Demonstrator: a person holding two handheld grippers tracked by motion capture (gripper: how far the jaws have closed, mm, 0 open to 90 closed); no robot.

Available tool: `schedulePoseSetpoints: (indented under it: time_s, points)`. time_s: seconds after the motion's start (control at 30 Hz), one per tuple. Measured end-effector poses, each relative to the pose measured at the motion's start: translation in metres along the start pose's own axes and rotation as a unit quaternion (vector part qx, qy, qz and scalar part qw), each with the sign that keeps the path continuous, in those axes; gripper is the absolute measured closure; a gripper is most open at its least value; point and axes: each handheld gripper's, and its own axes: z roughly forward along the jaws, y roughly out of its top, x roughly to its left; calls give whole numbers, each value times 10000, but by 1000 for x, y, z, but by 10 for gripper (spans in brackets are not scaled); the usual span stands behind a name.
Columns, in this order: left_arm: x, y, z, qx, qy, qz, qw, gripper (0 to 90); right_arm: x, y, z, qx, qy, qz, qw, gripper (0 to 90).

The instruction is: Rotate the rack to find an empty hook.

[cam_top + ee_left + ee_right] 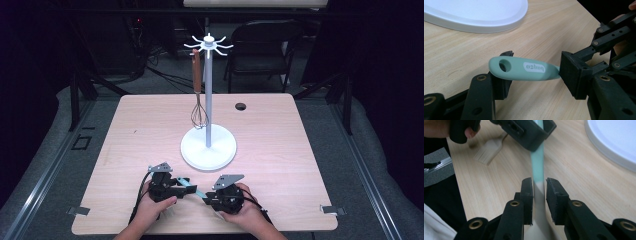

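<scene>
Two hand-held grippers meet at the near edge of a pale wooden table (280, 130), sharing a mint-green utensil handle (524, 68). It runs between them just above the tabletop.

The right gripper (539, 187) has its jaws a little apart. They flank the pale part of the utensil with a thin gap on each side, so the pads are not pressing.

The left gripper (182, 184) has its jaws set wide. The handle's holed end lies across one pad (whether the pads actually pinch it cannot be told).

A pale brush head (487, 151) shows beside the person's left hand; what it joins is hidden.

Just beyond the grippers stands a white utensil stand (208, 100) with a round base. A whisk (198, 112) with a wooden handle hangs from one of its top hooks. A folding chair (265, 45) sits behind the table.
</scene>
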Motion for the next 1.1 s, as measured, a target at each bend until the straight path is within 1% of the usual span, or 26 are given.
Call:
schedulePoseSetpoints:
  time_s: [0.03, 0.07, 0.13, 0.2, 0.23, 0.37, 0.47, 0.5, 0.57, 0.63, 0.7, 0.73, 0.77, 0.83, 0.9, 0.93, 0.97, 1.03, 1.07, 1.1]
  points:
    - [0, 0, 0, -1, 0, -1, 10000, 447, -1, -1, -1, 103, 18, -8, 9999, 755]
    - [0, 0, 0, -1, 0, -1, 10000, 448, -1, -2, -1, 94, 2, 55, 9999, 756]
    - [0, 0, 0, 0, 8, -9, 10000, 448, -1, -2, -2, 109, 8, 79, 9999, 758]
    - [0, 0, 0, 4, 8, 1, 10000, 448, -2, -3, -2, 181, 68, 156, 9997, 762]
    - [0, 0, 0, 4, 12, -2, 10000, 448, -2, -3, -3, 263, 46, 130, 9996, 766]
    - [0, 0, 1, 4, 25, -19, 10000, 448, -3, -4, 0, 335, 60, 181, 9993, 790]
    - [0, 1, 0, -25, 34, -34, 10000, 448, -3, -4, -1, 346, 65, 150, 9993, 795]
    - [0, 1, 0, -63, 30, -40, 10000, 449, -2, -3, -1, 336, 41, 73, 9994, 804]
    - [0, 1, -2, -123, 39, -104, 9999, 451, -2, -2, -2, 332, 42, 29, 9994, 808]
    - [-1, 1, -2, -225, 12, -213, 9995, 453, 1, -1, -1, 225, -23, 23, 9997, 809]
    - [-2, 1, -2, -239, 4, -215, 9995, 440, 2, -1, -1, 189, -64, 9, 9998, 810]
    - [-3, 1, -2, -272, 19, -217, 9994, 440, 3, 0, -1, 84, -83, 64, 9999, 810]
    - [-4, 1, -1, -287, 4, -217, 9994, 440, 2, 1, -2, 67, -123, 42, 9999, 810]
    - [-8, 1, 1, -364, -58, -252, 9990, 449, 4, 3, -3, -110, -189, 100, 9997, 810]
    - [-9, 2, 2, -386, -82, -277, 9988, 463, 4, 3, -3, -151, -222, 111, 9996, 810]
    - [-13, 2, 5, -396, -112, -358, 9985, 482, 5, 5, -3, -216, -262, 148, 9993, 810]
    - [-15, 2, 5, -406, -157, -373, 9984, 495, 5, 5, -3, -270, -287, 170, 9991, 810]
    - [-19, 2, 6, -451, -182, -390, 9981, 524, 6, 5, -3, -334, -306, 222, 9987, 810]
    - [-19, 2, 6, -451, -182, -390, 9981, 534, 6, 5, -3, -334, -306, 222, 9987, 810]
    - [-21, 3, 7, -455, -167, -358, 9982, 534, 7, 5, -3, -362, -330, 240, 9985, 810]
